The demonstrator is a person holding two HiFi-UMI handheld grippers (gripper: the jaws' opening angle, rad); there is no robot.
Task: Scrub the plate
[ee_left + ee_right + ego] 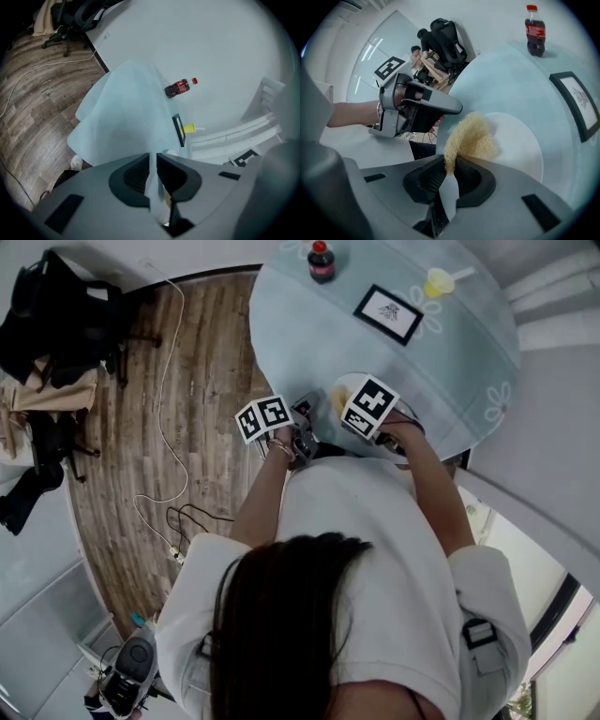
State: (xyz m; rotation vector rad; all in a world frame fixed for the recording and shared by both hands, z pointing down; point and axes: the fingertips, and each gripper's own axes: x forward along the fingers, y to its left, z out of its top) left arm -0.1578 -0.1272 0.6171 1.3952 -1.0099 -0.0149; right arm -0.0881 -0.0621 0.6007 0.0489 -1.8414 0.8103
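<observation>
A white plate [518, 145] lies at the near edge of the round table [469, 362], which has a pale blue cloth. My right gripper [451, 161] is shut on a yellow fibrous scrubber [471, 138], which rests on the plate's left half. My left gripper [450, 110] sits at the plate's left rim. In the left gripper view its jaws [153, 161] pinch the thin pale plate rim [153, 185], seen edge-on. In the head view both grippers [305, 432] [345, 407] meet over the plate [342, 385], and the person's body hides most of it.
A dark cola bottle with a red cap [322, 261] stands at the table's far side. A black-framed picture [389, 313] and a small yellow cup [437, 282] are near it. White cables [164, 381] and an office chair with clothes [56, 324] are on the wooden floor to the left.
</observation>
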